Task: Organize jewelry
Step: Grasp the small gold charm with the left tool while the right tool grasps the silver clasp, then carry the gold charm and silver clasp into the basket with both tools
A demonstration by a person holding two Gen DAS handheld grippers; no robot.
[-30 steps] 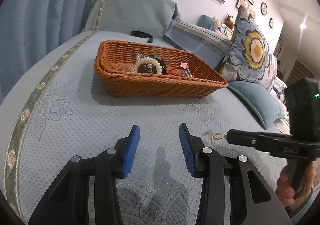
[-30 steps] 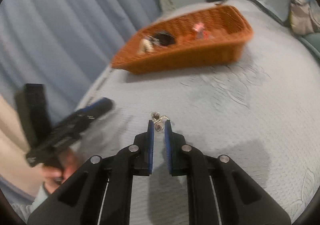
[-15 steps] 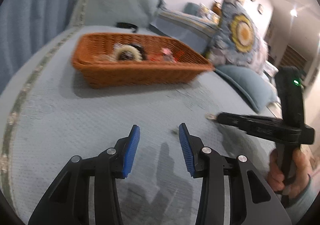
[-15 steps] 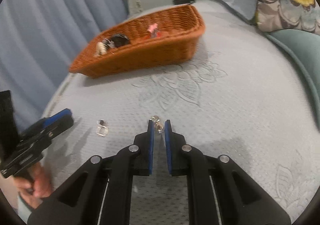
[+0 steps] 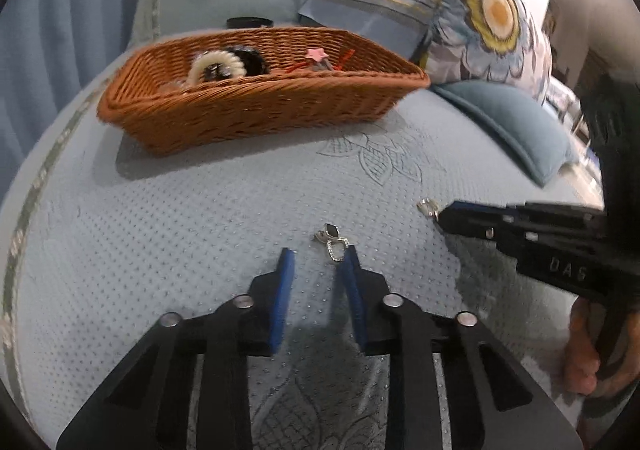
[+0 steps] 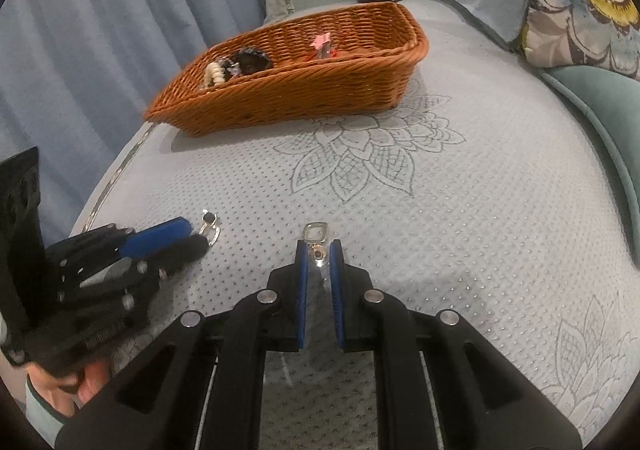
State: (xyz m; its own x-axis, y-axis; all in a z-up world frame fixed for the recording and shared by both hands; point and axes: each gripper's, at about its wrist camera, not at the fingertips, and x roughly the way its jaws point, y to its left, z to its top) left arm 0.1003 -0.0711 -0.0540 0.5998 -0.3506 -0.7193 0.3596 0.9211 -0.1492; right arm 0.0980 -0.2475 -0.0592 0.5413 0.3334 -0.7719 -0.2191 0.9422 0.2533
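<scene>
A silver earring with a black stone [image 5: 332, 244] is lying on the bed [image 5: 200, 217], at the tips of the left hand-held gripper [image 5: 318, 262], whose jaws are closing around it without yet pressing. A second earring [image 6: 316, 236] is being held in the narrow jaws of the right hand-held gripper [image 6: 318, 254]. The pick-up step is judged to be under way; next, both pieces are probably being called for in the wicker basket [image 5: 256, 109], at twelve o'clock.
</scene>
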